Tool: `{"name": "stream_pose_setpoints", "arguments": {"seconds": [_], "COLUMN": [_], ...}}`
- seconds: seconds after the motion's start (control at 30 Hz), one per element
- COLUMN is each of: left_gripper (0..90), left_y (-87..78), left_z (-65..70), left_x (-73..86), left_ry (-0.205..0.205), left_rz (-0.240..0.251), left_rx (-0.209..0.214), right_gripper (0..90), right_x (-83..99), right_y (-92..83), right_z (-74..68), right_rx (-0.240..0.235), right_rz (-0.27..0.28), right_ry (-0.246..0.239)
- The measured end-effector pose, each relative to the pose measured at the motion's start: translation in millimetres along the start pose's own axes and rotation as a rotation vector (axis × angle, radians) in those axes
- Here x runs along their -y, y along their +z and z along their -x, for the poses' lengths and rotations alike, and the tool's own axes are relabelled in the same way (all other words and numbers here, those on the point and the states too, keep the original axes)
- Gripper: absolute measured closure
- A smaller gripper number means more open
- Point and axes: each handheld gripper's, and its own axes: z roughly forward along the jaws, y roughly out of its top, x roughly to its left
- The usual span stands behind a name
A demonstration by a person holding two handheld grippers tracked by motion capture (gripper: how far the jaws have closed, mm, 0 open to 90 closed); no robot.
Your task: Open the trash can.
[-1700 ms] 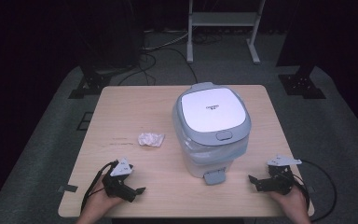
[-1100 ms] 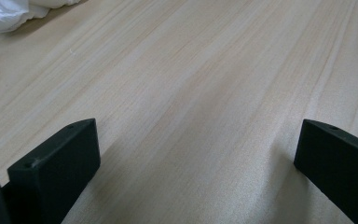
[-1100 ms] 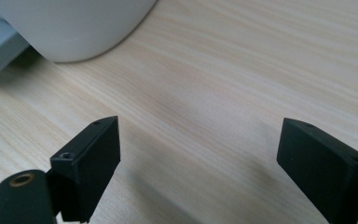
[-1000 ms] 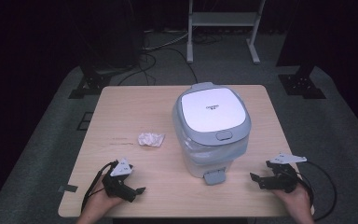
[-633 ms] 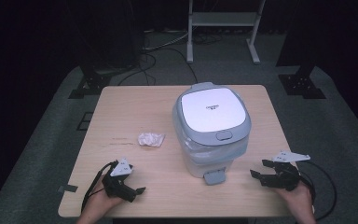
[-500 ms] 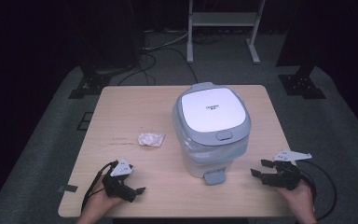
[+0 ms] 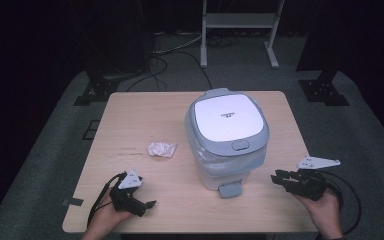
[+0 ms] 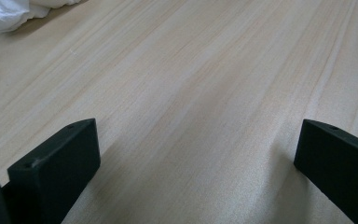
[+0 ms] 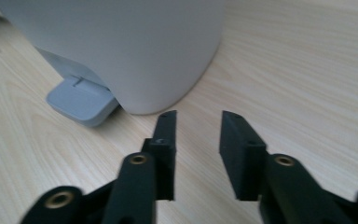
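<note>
Change, right claw point(image 7: 279, 179): since the earlier frames it sits slightly higher over the near right corner of the surface point(image 7: 145, 120), and its grey three-cornered plate has tipped up; its jaws have just been closing, with nothing between them.
Change, left claw point(image 7: 147, 204): it matches the earlier frames, in the same spot at the near left.
Change, other things: the bin and the wrapper lie where they did before.
Right claw, state: released; in the right gripper view point(image 9: 196, 140) the two black jaws stand a narrow gap apart, with bare wood showing in the gap.
Right claw, aim: it points left toward the base of the bin, near it but not touching.
Left claw, state: released; in the left gripper view point(image 8: 196, 158) the jaws stand wide apart over bare wood, holding nothing.
Bin point(image 7: 227, 137): a white and grey lidded bin, upright, at the middle of the surface toward the right; lid down.
Pedal point(image 7: 230, 189): a grey foot pedal juts from the near side of the bin base, flat on the surface; the right gripper view shows it point(image 9: 81, 100) left of the jaws.
Wrapper point(image 7: 161, 149): a crumpled clear wrapper lies left of the bin, far of the left claw and well apart from it.
In the way: the surface between the right claw and the bin base is bare wood.
Behind: a white metal stand point(image 7: 240, 22) on the dark floor past the far edge.
</note>
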Motion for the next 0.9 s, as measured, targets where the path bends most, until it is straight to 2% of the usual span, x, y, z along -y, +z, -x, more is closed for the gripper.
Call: {"name": "stream_pose_setpoints", "arguments": {"seconds": [0.03, 0.07, 0.1, 0.23, 0.53, 0.9], "left_gripper": [0.0, 0.0, 0.0, 0.0, 0.0, 0.0], "left_y": [0.0, 0.0, 0.0, 0.0, -0.1, -0.1], "left_z": [0.0, 0.0, 0.0, -0.1, -0.1, -0.1], "left_x": [0.0, 0.0, 0.0, 0.0, 0.0, 0.0], "left_ry": [0.0, 0.0, 0.0, 0.0, 0.001, 0.001], "left_rz": [0.0, 0.0, 0.0, 0.0, -0.002, -0.002], "left_rx": [0.0, 0.0, 0.0, 0.0, 0.0, 0.0], "right_gripper": [74.6, 74.6, 79.9, 89.6, 89.9, 89.9], "right_x": [-3.6, -3.6, -7.5, -14.1, -29.0, -48.8], "right_y": [-1.8, -1.8, -4.3, -9.3, -21.9, -34.1], "right_z": [-1.3, -1.3, -2.9, -6.4, -10.7, -14.7], "right_rx": [-0.006, -0.006, -0.013, -0.025, -0.037, -0.062], "right_rz": [0.003, 0.003, 0.008, 0.021, 0.044, 0.078], "right_ry": [-0.005, -0.005, -0.01, -0.028, -0.042, -0.08]}}
